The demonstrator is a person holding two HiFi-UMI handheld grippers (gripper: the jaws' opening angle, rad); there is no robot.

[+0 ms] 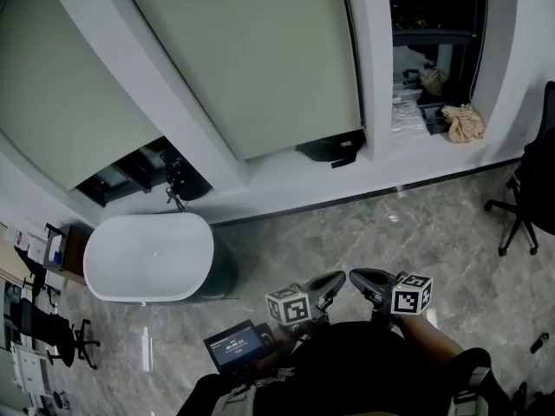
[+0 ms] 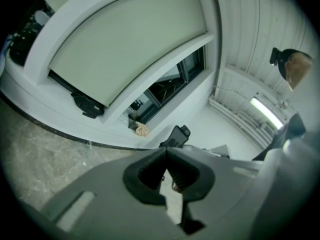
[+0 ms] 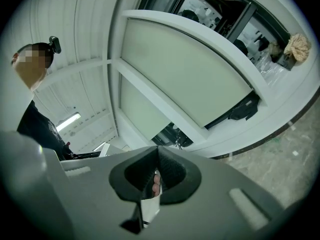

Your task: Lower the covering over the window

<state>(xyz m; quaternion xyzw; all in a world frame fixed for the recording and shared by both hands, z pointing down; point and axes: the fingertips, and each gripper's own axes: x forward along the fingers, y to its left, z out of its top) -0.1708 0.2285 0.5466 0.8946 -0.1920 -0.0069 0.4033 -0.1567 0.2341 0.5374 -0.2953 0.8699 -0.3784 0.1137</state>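
A pale grey-green roller blind covers the middle window pane, its bottom edge a little above the white sill. A second blind hangs over the left pane, with a dark gap under it. The right pane is dark and uncovered. Both grippers are held low over the person's lap, far from the window. My left gripper is shut with nothing between its pads, and so is my right gripper. The left gripper view shows the middle blind beyond the closed tips. The right gripper view shows that blind past closed tips.
A white oval table stands left on the marble floor. A black object lies on the sill below the middle blind, a crumpled tan cloth farther right. An office chair is at the right edge, a small screen near the lap.
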